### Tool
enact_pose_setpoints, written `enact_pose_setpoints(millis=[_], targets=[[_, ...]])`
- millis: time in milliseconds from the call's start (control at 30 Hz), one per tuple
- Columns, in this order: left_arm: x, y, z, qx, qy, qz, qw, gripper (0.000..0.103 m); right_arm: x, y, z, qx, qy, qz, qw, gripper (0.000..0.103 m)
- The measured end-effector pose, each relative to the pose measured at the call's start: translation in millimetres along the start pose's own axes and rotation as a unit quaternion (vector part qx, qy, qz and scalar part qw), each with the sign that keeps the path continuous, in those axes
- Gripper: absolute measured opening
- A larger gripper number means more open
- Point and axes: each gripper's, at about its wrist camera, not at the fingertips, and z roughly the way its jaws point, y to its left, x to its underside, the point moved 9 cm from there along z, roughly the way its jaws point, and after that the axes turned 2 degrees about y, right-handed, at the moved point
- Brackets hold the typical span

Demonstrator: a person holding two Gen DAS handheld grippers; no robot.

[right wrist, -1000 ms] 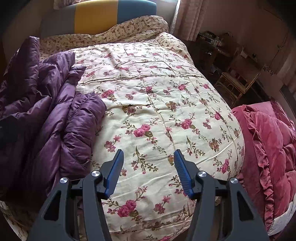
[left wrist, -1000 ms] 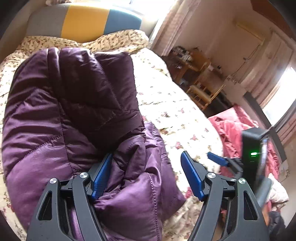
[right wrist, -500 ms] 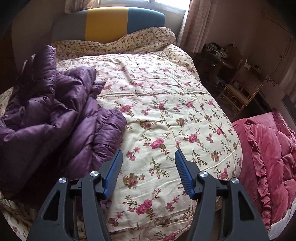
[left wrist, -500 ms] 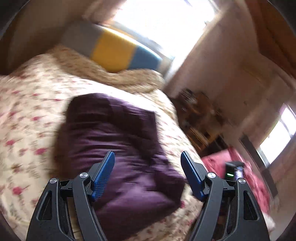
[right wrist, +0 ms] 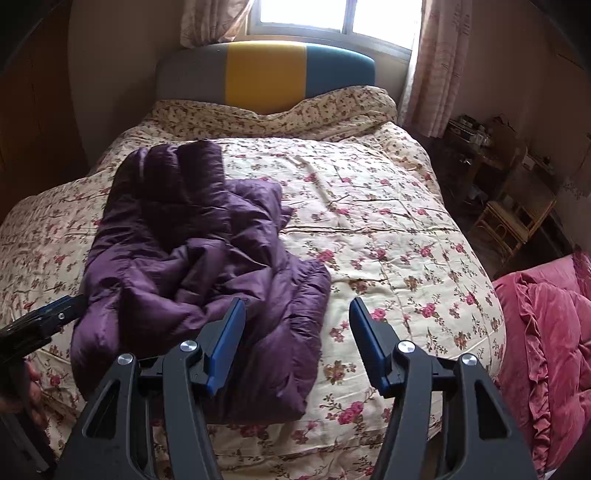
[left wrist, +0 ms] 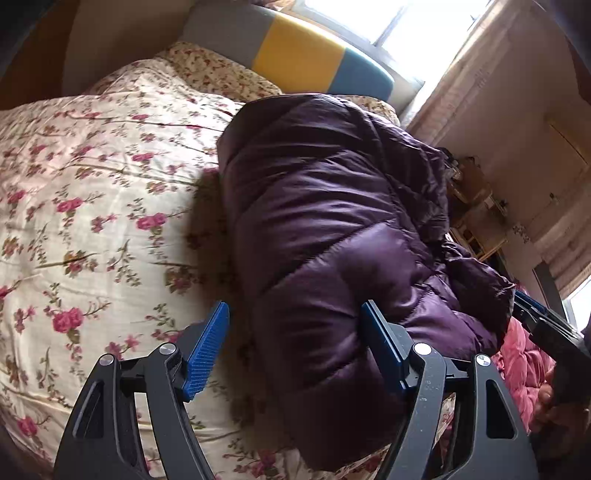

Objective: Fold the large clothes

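A purple quilted puffer jacket (right wrist: 199, 251) lies bunched and folded over on the floral bedspread (right wrist: 388, 221), left of the bed's middle. It fills the left wrist view (left wrist: 332, 229) too. My left gripper (left wrist: 295, 325) is open and empty, close over the jacket's near left edge; it also shows at the left edge of the right wrist view (right wrist: 55, 314). My right gripper (right wrist: 297, 321) is open and empty, held above the jacket's near right corner, apart from it. The right gripper also shows at the right edge of the left wrist view (left wrist: 543, 321).
The bed has a grey, yellow and blue headboard (right wrist: 266, 70) under a window (right wrist: 332, 18). A pink ruffled quilt (right wrist: 546, 332) lies right of the bed. A wicker chair (right wrist: 513, 218) and a cluttered wooden table (right wrist: 476, 140) stand at the right wall.
The left gripper has let go of the jacket, pulled back and swung to the left. The right gripper has drawn back and up. The jacket now lies settled on the bed.
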Motion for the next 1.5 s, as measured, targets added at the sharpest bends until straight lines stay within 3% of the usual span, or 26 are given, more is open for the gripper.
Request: enact_pose_setpoints(millis=[267, 533, 600, 667, 733, 900, 1100, 1233, 1500], targets=[[-3.7, 0.4, 0.8, 0.012, -0.003, -0.003, 0.9999, 0.073, 2.4, 12.6, -4.3, -0.020, 0.008, 0.004, 1.000, 0.058], [-14.5, 13.5, -6.9, -0.003, -0.020, -0.013, 0.9997, 0.073, -6.0, 31.6, -14.3, -0.030, 0.004, -0.012, 0.999, 0.058], [-15.5, 14.0, -8.5, -0.008, -0.022, -0.012, 0.9997, 0.073, -5.4, 35.5, -12.1, -0.015, 0.010, -0.026, 1.000, 0.058], [-18.1, 17.0, -11.0, -0.033, -0.030, -0.004, 0.9990, 0.070, -1.6, 40.2, -5.1, 0.036, 0.022, -0.070, 0.997, 0.059], [-20.4, 21.4, -13.1, -0.048, -0.036, -0.008, 0.9982, 0.070, 0.2, 42.7, -2.3, 0.043, 0.021, -0.077, 0.996, 0.059], [-18.5, 24.9, -7.4, -0.037, -0.024, -0.004, 0.9990, 0.070, -10.1, 52.7, -19.0, 0.018, -0.006, -0.056, 0.998, 0.059], [-18.4, 22.4, 3.1, -0.015, -0.010, 0.006, 0.9998, 0.070, -9.8, 83.1, -13.4, 0.043, 0.009, -0.137, 0.990, 0.060], [-22.2, 23.3, 7.8, -0.003, -0.005, 0.013, 0.9999, 0.069, -8.7, 84.1, -10.9, 0.049, 0.018, -0.141, 0.989, 0.060], [-23.4, 15.8, 17.6, 0.018, 0.008, 0.034, 0.9992, 0.068, -21.1, 106.7, -38.1, 0.030, -0.009, -0.149, 0.988, 0.068]])
